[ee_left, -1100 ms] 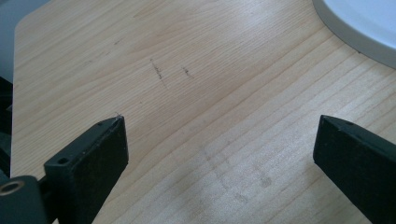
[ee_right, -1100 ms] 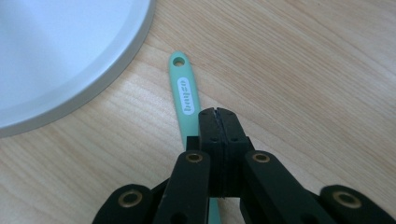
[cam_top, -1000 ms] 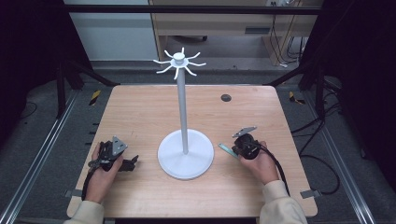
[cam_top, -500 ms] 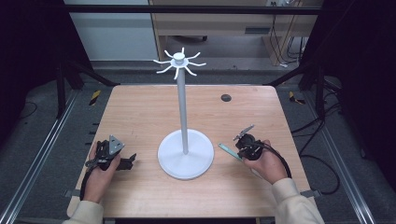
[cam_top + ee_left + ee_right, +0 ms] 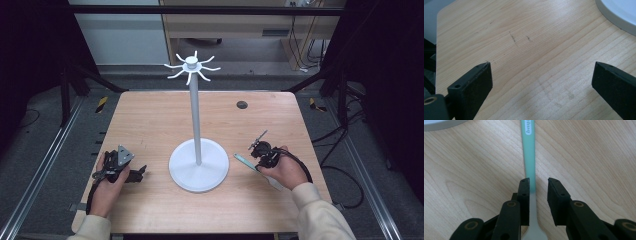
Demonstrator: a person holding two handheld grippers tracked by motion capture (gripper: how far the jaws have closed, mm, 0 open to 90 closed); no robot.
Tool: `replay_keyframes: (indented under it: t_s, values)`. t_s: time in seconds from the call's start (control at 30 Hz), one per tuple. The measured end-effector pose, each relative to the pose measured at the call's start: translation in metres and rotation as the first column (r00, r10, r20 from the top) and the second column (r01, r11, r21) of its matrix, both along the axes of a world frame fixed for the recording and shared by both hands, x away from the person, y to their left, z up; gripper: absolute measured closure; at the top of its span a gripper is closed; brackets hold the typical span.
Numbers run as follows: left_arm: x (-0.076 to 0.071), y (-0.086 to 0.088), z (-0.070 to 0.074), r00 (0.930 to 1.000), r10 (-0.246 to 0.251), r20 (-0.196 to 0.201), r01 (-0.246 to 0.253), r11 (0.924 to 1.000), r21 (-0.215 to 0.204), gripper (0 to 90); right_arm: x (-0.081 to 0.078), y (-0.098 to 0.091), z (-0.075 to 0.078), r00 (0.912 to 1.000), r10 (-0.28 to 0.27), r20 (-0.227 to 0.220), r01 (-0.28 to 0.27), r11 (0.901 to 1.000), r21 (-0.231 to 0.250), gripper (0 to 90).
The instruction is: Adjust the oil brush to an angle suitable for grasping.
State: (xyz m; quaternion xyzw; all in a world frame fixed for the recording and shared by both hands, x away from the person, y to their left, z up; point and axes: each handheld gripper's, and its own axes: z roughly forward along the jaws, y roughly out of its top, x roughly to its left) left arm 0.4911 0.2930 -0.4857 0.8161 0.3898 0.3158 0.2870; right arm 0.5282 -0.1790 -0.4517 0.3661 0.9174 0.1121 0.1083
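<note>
A slim utensil with a teal handle (image 5: pixel 529 152) that fades to white lies flat on the wooden table (image 5: pixel 150 120), right of the white stand's round base (image 5: pixel 198 165). In the high view the teal handle (image 5: pixel 244 161) pokes out from under my right gripper (image 5: pixel 257 161). In the right gripper view my right gripper (image 5: pixel 539 181) straddles the handle with its jaws a little apart; the left jaw is against it and a gap shows at the right jaw. My left gripper (image 5: pixel 137 172) rests on the table left of the base. Its jaws stand wide open over bare wood (image 5: pixel 541 67).
The white stand's tall pole (image 5: pixel 196 125) rises from the table's middle to a ring of hooks (image 5: pixel 191 66) at the top. A dark round hole (image 5: pixel 242 105) sits at the table's back right. The base's rim (image 5: pixel 621 12) lies near the left gripper.
The right hand has shifted slightly and tilted its gripper down over the handle. The left gripper has barely moved.
</note>
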Motion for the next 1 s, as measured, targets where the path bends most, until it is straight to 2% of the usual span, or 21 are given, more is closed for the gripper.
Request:
replay_keyframes:
  t_s: [0.17, 0.43, 1.0]
  values:
    - [0.0, 0.001, 0.0, 1.0, 0.0, 0.001, 0.0, 1.0, 0.002, 2.6, 0.002, 0.0, -0.001, 0.9992, 0.012, -0.037, -0.012, 0.9999, -0.012, 69.5]
    - [0.0, 0.0, 0.0, 1.0, 0.0, -0.004, 0.0, 1.0, -0.003, 2.7, 0.005, 0.002, -0.008, 0.9968, 0.03, -0.075, -0.033, 0.9988, -0.038, 71.4]
    - [0.0, 0.0, 0.0, 1.0, -0.005, -0.005, 0.005, 1.0, 0.004, 2.7, 0.008, 0.003, -0.014, 0.9928, 0.049, -0.11, -0.054, 0.9974, -0.048, 80.2]
